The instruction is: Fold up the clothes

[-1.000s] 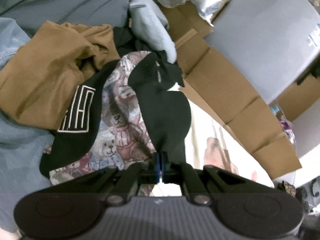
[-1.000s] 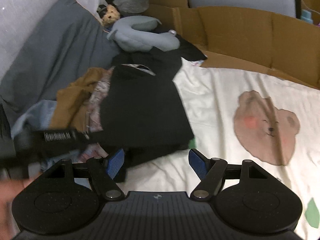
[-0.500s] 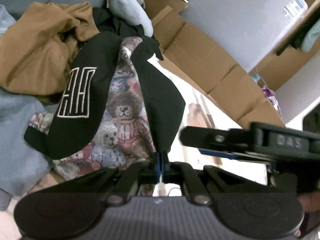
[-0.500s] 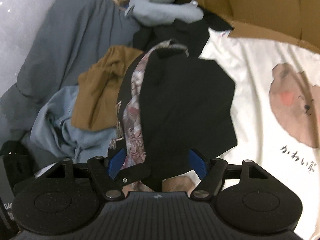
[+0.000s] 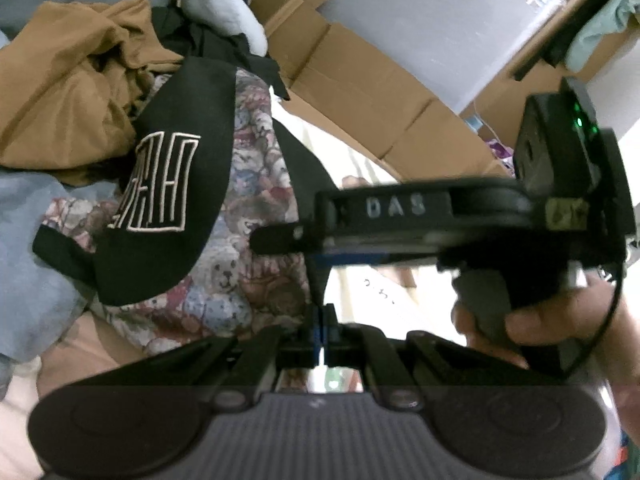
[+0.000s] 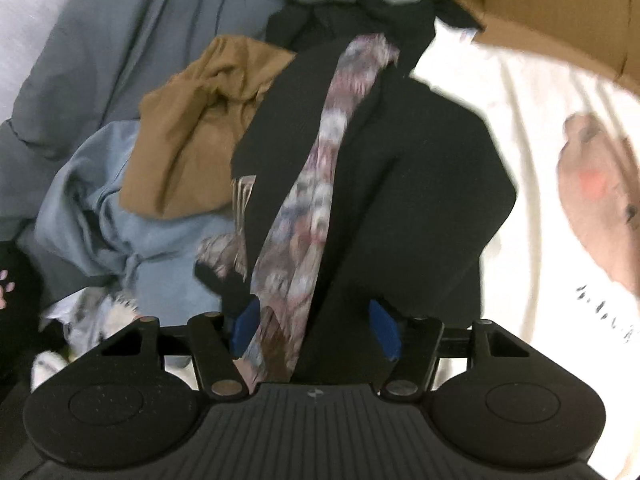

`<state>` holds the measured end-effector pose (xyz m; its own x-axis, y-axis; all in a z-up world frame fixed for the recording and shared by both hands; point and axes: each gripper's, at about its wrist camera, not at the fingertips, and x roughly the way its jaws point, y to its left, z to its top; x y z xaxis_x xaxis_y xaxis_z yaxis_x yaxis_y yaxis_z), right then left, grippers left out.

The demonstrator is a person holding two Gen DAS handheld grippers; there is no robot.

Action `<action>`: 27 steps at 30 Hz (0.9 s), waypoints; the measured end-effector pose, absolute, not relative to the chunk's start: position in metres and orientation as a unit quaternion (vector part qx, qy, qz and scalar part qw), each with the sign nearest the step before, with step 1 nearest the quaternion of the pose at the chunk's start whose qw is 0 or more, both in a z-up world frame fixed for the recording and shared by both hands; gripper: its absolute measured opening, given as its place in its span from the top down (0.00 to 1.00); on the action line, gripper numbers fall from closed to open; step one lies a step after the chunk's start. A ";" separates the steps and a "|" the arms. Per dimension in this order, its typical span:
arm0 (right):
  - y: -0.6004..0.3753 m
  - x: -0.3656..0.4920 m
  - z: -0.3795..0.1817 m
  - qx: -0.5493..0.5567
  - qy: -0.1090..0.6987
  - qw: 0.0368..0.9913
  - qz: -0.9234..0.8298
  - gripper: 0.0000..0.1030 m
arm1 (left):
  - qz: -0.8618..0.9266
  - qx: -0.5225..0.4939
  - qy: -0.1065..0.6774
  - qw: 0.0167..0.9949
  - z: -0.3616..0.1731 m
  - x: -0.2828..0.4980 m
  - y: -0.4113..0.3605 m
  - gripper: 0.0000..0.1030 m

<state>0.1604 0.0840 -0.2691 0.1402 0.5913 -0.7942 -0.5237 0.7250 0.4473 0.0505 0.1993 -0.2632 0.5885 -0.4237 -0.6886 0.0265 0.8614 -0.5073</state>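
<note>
over the bed, left gripper [image 5: 324,320] pinches the black garment [image 6: 420,184]; right gripper [image 6: 316,330] jaws closing around it.

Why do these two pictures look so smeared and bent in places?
Left wrist view: the cardboard edges bow from the fisheye lens; the right tool crossing is motion-blurred. Right wrist view: the bear-print lining is streaked with blur; the white sheet looks washed out.

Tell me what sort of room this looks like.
Probably a bedroom in a home, mid-laundry. A cream bedsheet printed with a cartoon bear covers the surface, a loose heap of clothes including a crumpled brown cotton top lies on it, and flattened brown cardboard boxes stand along the far edge.
</note>
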 end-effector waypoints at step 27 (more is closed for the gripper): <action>0.016 0.196 -0.275 -0.072 0.583 0.745 0.315 0.99 | -0.101 -0.202 0.475 0.851 -0.282 0.067 0.203 0.65</action>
<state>0.1961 0.0161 -0.2754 0.1216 0.3857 -0.9146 -0.5536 0.7911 0.2600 0.0665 0.2025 -0.2821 0.5285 -0.3640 -0.7670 -0.0193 0.8980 -0.4395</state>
